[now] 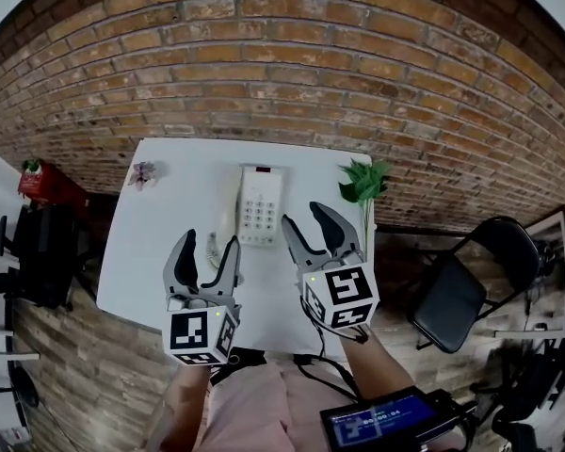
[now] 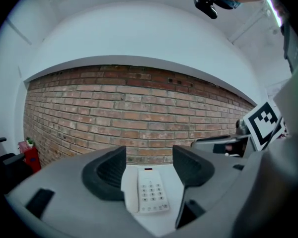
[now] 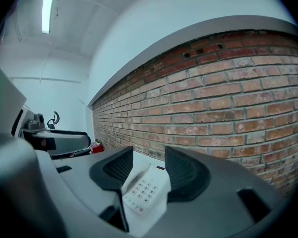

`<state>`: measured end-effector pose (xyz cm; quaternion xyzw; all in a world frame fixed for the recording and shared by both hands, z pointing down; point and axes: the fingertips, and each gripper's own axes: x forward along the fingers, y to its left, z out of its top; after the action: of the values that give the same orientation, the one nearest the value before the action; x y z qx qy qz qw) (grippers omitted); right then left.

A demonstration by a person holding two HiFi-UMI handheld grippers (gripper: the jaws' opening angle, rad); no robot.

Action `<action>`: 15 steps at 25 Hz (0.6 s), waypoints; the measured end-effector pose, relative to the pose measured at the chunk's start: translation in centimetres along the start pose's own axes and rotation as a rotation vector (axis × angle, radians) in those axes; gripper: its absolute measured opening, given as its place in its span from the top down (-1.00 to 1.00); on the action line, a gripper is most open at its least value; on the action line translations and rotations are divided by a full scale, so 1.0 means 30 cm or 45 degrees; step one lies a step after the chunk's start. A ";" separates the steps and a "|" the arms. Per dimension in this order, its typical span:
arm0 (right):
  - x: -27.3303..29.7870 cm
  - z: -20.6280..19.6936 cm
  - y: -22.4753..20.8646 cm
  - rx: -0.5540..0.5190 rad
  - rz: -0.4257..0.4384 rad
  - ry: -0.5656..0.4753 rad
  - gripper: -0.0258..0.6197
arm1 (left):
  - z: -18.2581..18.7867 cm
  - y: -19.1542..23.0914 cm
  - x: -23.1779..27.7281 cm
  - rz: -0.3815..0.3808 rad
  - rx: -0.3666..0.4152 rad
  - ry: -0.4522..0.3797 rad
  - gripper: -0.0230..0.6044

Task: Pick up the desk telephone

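Desk telephone (image 1: 261,205) lies on the white tabletop (image 1: 160,224), untouched. Left gripper (image 1: 208,245) and right gripper (image 1: 304,218) hover just short, jaws apart, empty. This looks like the approach; next, they must straddle its sides.

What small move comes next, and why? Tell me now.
Probably ease both forward toward the white push-button desk telephone. The left tongs and right tongs stand open, short of it, above the white table; the phone lies flat, untouched, framed between each pair in their own views.
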<state>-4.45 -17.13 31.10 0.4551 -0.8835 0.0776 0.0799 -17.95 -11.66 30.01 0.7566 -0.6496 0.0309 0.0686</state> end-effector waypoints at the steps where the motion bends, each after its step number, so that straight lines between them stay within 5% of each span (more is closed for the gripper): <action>1: 0.019 -0.005 -0.005 0.008 -0.012 0.007 0.27 | -0.003 0.013 0.024 -0.019 0.003 0.010 -0.03; 15: 0.274 -0.128 -0.073 0.087 -0.112 0.129 0.26 | -0.092 0.137 0.324 -0.240 -0.098 0.122 -0.21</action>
<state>-7.09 -24.08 36.73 0.4914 -0.8543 0.1271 0.1121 -20.38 -21.37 34.33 0.8088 -0.5722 0.0355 0.1311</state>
